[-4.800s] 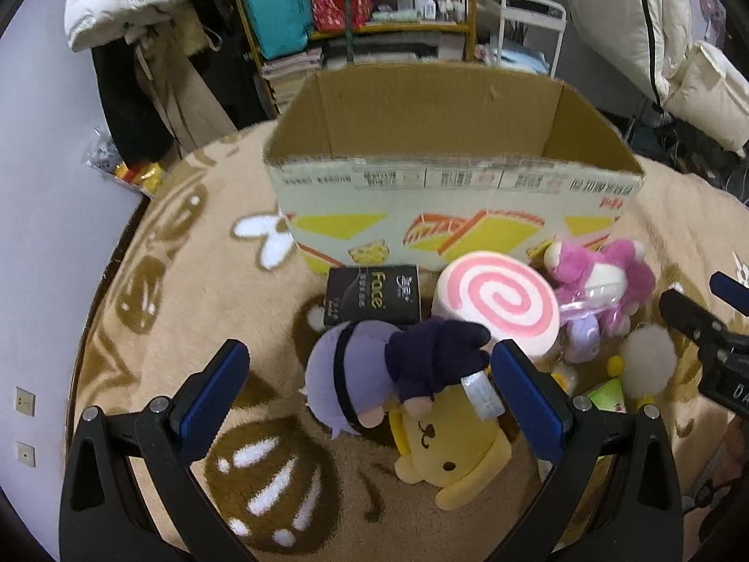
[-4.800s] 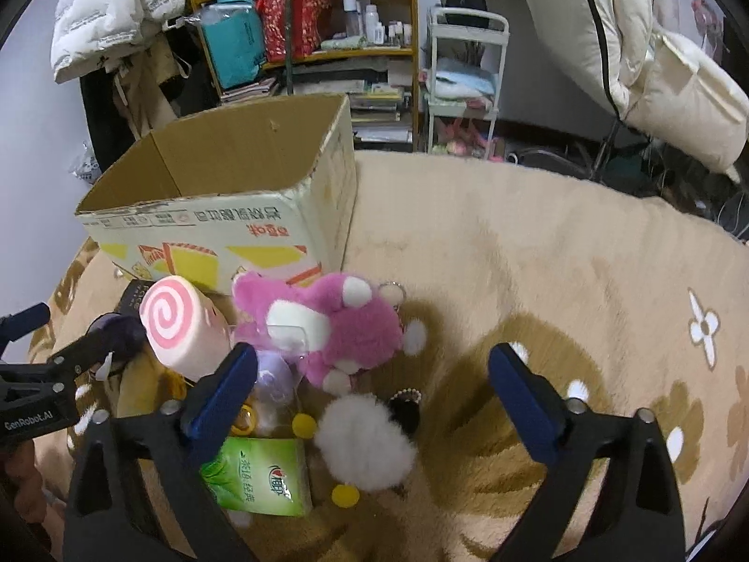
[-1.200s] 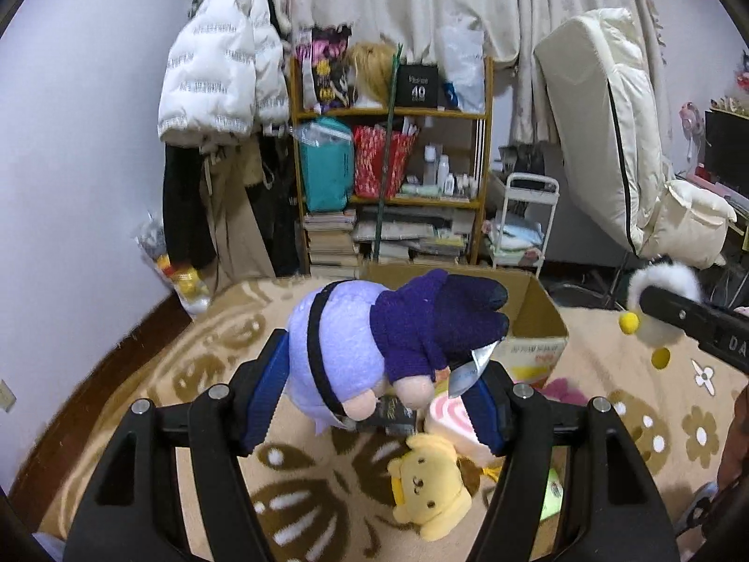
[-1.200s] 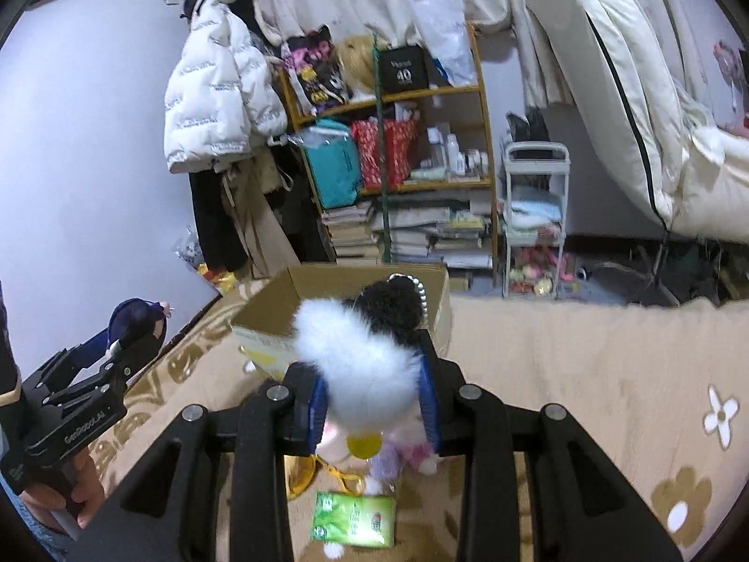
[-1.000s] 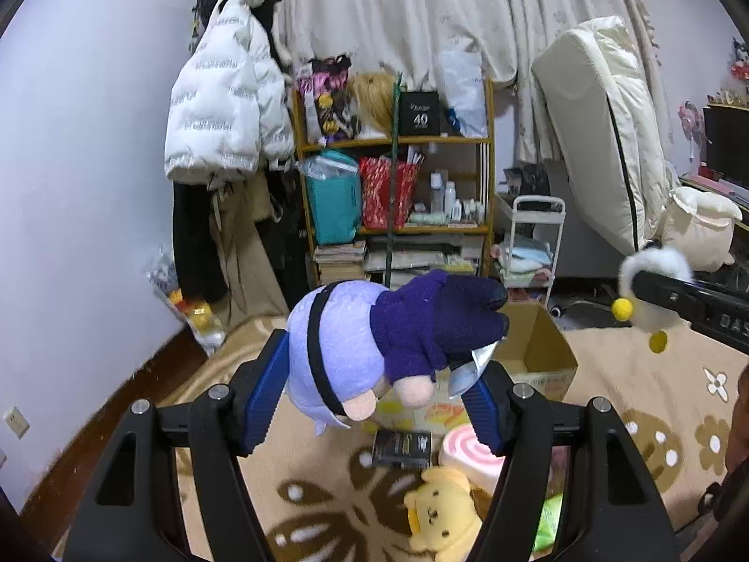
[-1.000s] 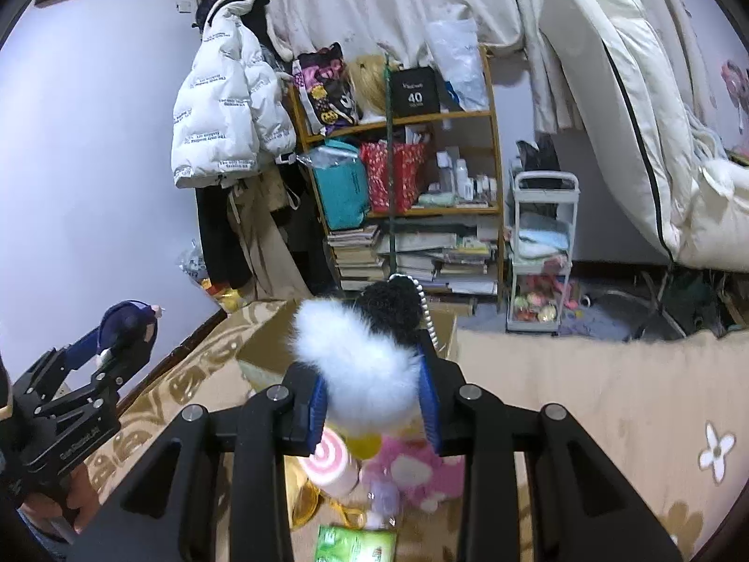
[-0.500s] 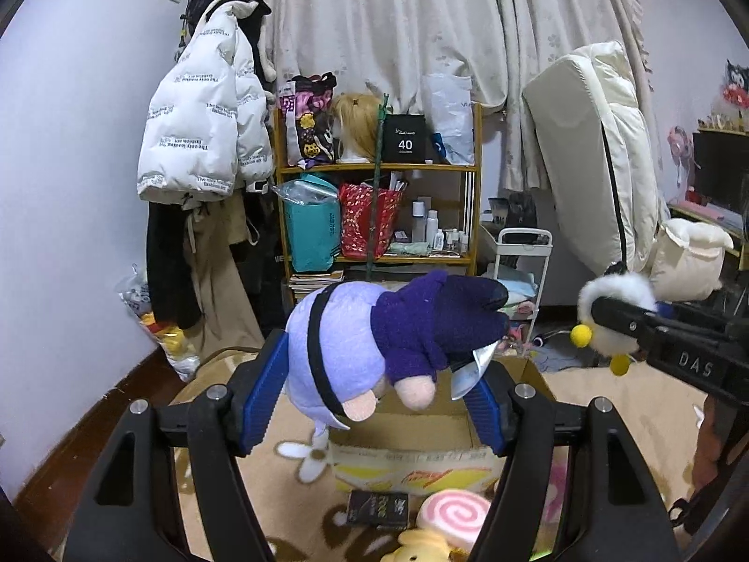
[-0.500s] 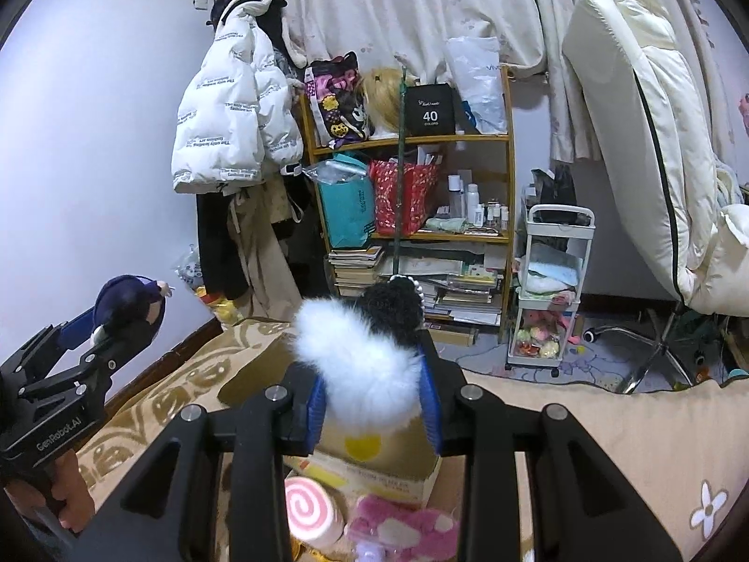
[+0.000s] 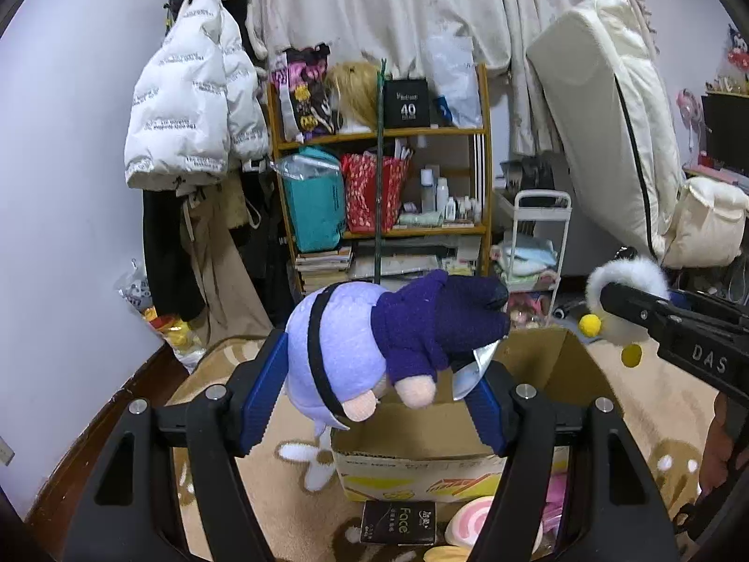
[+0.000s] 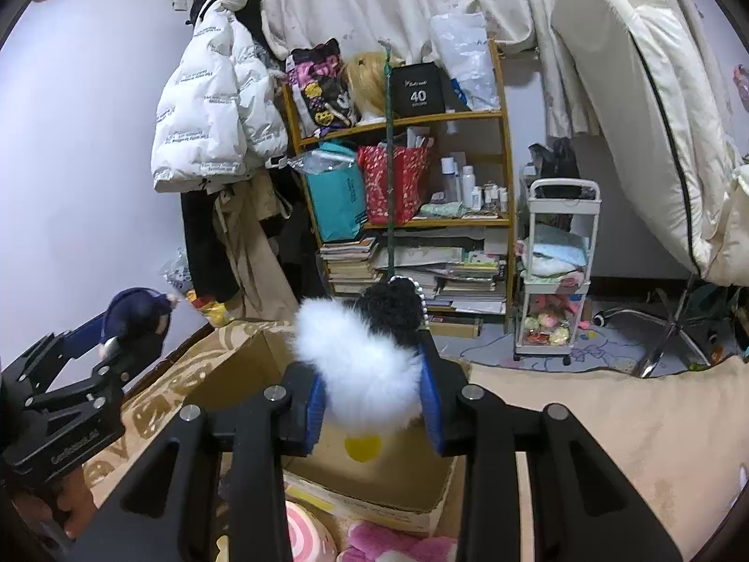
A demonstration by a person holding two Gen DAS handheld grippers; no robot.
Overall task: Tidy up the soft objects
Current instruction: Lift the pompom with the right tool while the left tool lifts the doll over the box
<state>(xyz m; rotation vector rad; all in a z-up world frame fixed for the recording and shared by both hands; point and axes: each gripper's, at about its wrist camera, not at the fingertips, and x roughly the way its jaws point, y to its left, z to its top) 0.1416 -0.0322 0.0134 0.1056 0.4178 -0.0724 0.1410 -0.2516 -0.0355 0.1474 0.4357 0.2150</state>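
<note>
My left gripper is shut on a purple plush doll with a lilac head and dark purple body, held in the air above the near wall of the open cardboard box. My right gripper is shut on a white fluffy pompom toy with a black tuft and yellow balls, held over the box. The right gripper with the pompom also shows in the left wrist view. The left gripper with the doll also shows in the right wrist view.
On the rug before the box lie a pink swirl cushion, a black "Face" packet, a yellow plush and a pink plush. Behind stand a cluttered shelf, a white trolley, hanging coats and a mattress.
Both grippers have risen further with their toys and tilted up; the box now sits lower and closer beneath them. Both grips are unchanged.
</note>
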